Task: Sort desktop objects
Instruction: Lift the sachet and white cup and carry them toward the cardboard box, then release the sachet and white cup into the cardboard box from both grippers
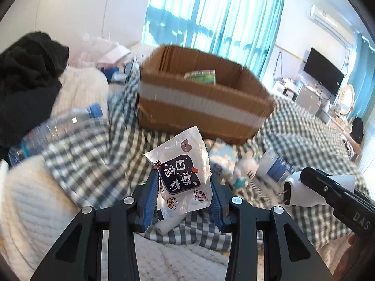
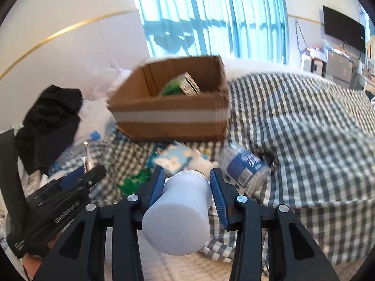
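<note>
My left gripper (image 1: 184,187) is shut on a white snack packet (image 1: 181,171) with a dark label and holds it upright above the checked bedding. My right gripper (image 2: 187,187) is shut on a white power adapter (image 2: 180,213); the same adapter shows with its two prongs in the left wrist view (image 1: 302,193). A brown cardboard box (image 1: 201,103) with a white tape band stands ahead of both grippers, also in the right wrist view (image 2: 173,117). A green packet (image 2: 181,86) lies inside it.
A clear water bottle with a blue cap (image 1: 58,128) lies at left. Another blue-labelled bottle (image 2: 246,166) lies right of the right gripper. Small packets and a white toy (image 1: 241,171) lie on the checked blanket (image 2: 304,140). Black clothing (image 1: 28,75) is heaped at left.
</note>
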Tool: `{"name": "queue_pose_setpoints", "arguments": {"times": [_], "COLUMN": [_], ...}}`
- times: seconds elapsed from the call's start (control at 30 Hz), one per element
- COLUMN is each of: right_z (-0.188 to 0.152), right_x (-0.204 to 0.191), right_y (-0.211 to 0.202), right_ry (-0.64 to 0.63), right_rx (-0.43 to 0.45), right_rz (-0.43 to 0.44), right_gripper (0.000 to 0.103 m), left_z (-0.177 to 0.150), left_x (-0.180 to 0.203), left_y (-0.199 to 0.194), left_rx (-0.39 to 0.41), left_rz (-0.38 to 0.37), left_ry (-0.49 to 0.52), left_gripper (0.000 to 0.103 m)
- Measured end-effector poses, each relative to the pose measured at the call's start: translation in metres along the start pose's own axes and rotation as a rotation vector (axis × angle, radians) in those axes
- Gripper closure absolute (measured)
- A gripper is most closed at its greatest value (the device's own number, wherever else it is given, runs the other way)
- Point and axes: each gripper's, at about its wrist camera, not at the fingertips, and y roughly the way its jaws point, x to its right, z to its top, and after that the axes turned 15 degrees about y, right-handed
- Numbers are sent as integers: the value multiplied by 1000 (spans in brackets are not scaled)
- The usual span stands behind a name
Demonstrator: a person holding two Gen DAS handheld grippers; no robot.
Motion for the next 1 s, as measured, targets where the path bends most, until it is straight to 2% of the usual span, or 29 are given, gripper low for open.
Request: {"name": "queue_pose_setpoints", "arguments": {"times": [0.33, 0.57, 0.77, 1.0], "right_z": [53, 106, 141, 158], "right_x": [-49, -64, -67, -43], "right_y": [-47, -32, 38, 145], "right_ry": [-78, -97, -94, -36], "right_rx": [87, 103, 62, -46], "right_rz": [53, 62, 40, 29], "right_gripper": [63, 63, 63, 63], "left_z": [70, 125, 163, 185], "left_x": [-10, -22, -22, -31], "left_y": [-60, -59, -10, 91], "left_rx": [148, 188, 167, 69], "left_rz": [13, 21, 24, 15], "left_ry": [94, 141, 162, 143], "left_gripper": [62, 62, 62, 62]}}
